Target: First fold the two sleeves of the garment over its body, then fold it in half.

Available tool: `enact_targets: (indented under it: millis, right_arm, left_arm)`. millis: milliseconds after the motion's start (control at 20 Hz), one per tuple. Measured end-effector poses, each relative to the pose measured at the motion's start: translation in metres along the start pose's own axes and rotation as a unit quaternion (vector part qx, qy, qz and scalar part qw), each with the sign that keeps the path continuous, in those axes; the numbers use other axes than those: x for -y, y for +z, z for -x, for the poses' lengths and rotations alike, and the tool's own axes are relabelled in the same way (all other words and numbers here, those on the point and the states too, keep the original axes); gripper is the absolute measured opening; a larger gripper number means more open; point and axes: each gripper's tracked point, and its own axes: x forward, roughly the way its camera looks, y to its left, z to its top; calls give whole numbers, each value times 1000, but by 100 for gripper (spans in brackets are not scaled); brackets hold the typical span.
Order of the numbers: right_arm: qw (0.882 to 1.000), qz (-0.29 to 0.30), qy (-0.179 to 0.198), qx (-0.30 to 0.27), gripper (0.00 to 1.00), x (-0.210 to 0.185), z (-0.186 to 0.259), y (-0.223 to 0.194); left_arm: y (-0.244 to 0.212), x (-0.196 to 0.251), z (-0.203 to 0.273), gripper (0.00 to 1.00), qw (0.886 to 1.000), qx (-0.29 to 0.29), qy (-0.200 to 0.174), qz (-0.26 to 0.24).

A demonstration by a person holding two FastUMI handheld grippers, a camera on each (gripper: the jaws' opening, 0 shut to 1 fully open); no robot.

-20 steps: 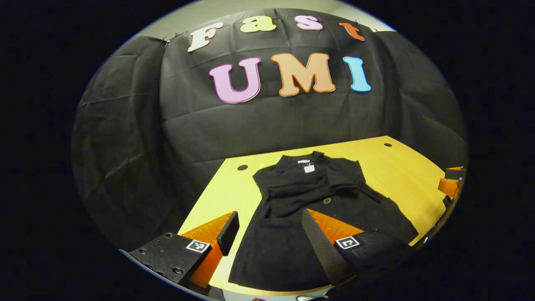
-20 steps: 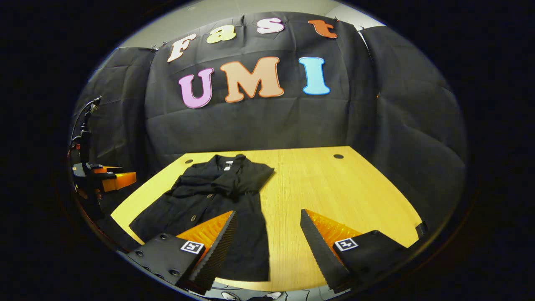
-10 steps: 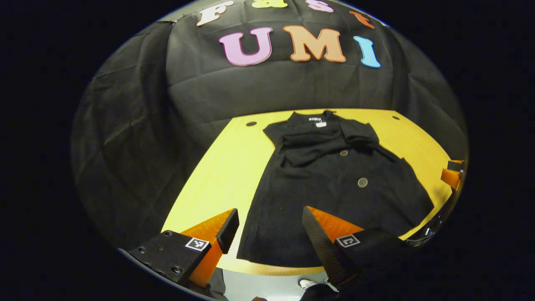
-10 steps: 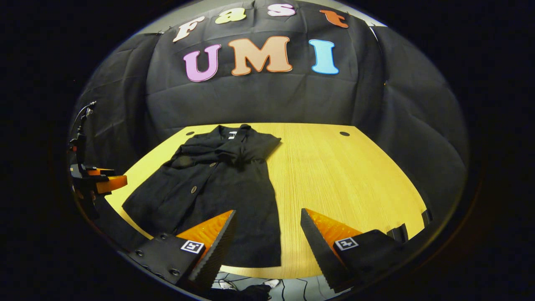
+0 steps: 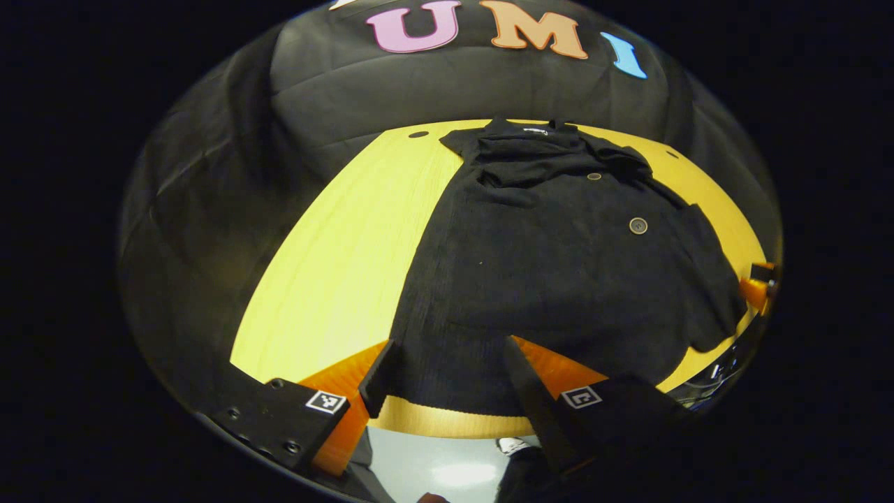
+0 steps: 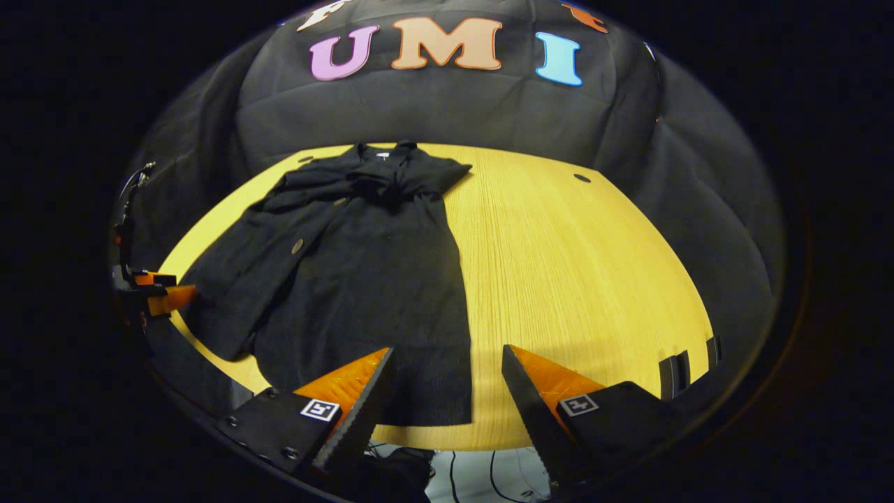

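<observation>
A black buttoned garment lies flat on the yellow wooden table, collar at the far end, both sleeves folded across its chest. In the left gripper view my left gripper hangs open just above the hem's left corner near the table's front edge. The garment lies left of centre in the right gripper view, where my right gripper stands open over the hem's right corner. The left gripper also shows at the far left of that view, and the right gripper at the left gripper view's right edge.
Bare tabletop stretches to the right of the garment, with small round cable holes near the back. The black cloth wall stands behind the table. Floor and cables show below the front edge.
Both grippers have tilted down and dropped toward the hem at the table's front edge. The garment has not moved and both stay open.
</observation>
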Motion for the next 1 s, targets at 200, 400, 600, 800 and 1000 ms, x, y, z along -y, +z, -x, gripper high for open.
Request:
enact_targets:
  millis: [200,400,600,800,1000]
  right_arm:
    - [999,2,18,-35,95,-10,-11,-15]
    - [998,-14,51,-46,62,-20,-11,-17]
    - [996,-2,81,-23,14,-23,-11,-16]
    - [992,-37,115,-31,5,-25,-12,-14]
    - [990,-34,130,-43,5,-24,-12,-13]
  left_arm:
    - [-3,5,-4,93,999,-11,-22,32]
    - [-5,19,-2,84,999,-3,-48,7]
    - [-1,34,-4,19,998,41,-49,-16]
    - [0,36,-6,0,997,62,-9,-32]
    - [0,34,-5,0,999,41,-19,11]
